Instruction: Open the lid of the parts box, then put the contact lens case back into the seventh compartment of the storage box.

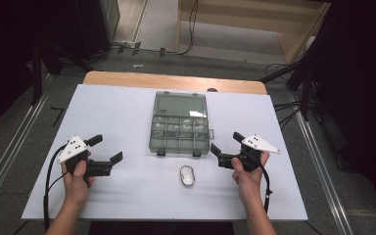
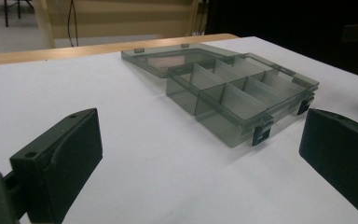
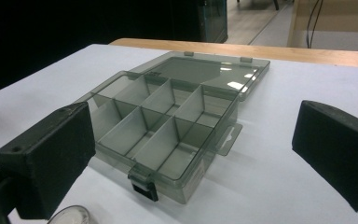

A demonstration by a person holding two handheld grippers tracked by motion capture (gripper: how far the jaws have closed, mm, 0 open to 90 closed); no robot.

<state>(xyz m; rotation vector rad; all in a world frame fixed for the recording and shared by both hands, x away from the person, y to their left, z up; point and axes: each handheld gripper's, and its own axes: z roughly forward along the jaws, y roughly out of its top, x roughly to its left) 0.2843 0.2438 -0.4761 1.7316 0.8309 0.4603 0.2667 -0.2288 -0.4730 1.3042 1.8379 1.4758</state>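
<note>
The compartment box (image 1: 181,129) lies open at desk (image 1: 117,196) centre, lid laid back toward 12 o'clock. A small oval tin (image 1: 188,176) sits at its 6 o'clock, nearer the right gripper (image 1: 223,148). Both it and the left gripper (image 1: 106,148) stand jaws apart, empty, flanking the box.
</note>
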